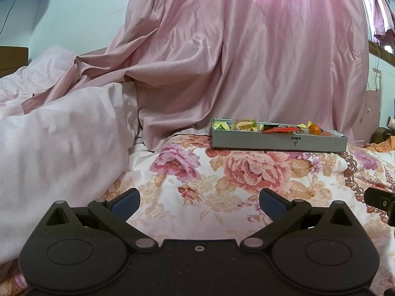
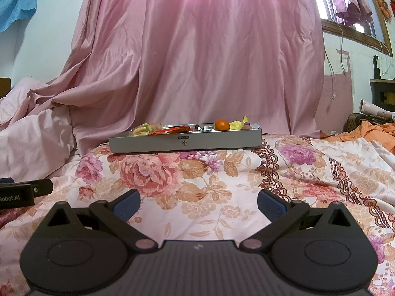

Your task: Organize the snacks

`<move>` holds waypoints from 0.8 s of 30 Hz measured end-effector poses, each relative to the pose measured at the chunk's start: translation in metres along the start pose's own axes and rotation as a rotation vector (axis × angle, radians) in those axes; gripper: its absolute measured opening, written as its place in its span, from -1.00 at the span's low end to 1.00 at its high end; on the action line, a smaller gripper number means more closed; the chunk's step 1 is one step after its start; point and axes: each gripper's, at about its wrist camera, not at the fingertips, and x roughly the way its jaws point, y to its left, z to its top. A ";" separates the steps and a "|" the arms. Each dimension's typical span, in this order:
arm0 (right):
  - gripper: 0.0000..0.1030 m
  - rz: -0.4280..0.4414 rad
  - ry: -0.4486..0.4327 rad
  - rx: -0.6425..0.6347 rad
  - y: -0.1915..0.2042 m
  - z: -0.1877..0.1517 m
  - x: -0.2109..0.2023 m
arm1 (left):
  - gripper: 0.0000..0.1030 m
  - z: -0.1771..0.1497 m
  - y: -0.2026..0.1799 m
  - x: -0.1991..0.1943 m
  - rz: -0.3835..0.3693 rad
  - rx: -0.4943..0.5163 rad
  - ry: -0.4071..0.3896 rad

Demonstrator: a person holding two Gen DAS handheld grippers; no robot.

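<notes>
Both tools rest low on the flowered bedspread (image 2: 209, 197), jaws spread and empty: the left tool (image 1: 199, 203), the right tool (image 2: 199, 203). Ahead of them, before the pink curtain (image 2: 197, 61), sits a shallow grey box (image 2: 185, 143) of snacks. The crinkly wrappers (image 2: 170, 130) look light and slippery; pinch their edges. The small orange (image 2: 221, 124) near the box's right end is round and may roll.
</notes>
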 end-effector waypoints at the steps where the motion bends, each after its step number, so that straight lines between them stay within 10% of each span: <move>1: 1.00 0.000 0.000 0.000 0.000 0.000 0.000 | 0.99 0.000 0.000 0.000 0.000 0.001 0.000; 24: 1.00 0.000 0.001 0.000 0.001 0.000 0.000 | 0.99 0.001 0.000 -0.002 -0.004 0.000 -0.001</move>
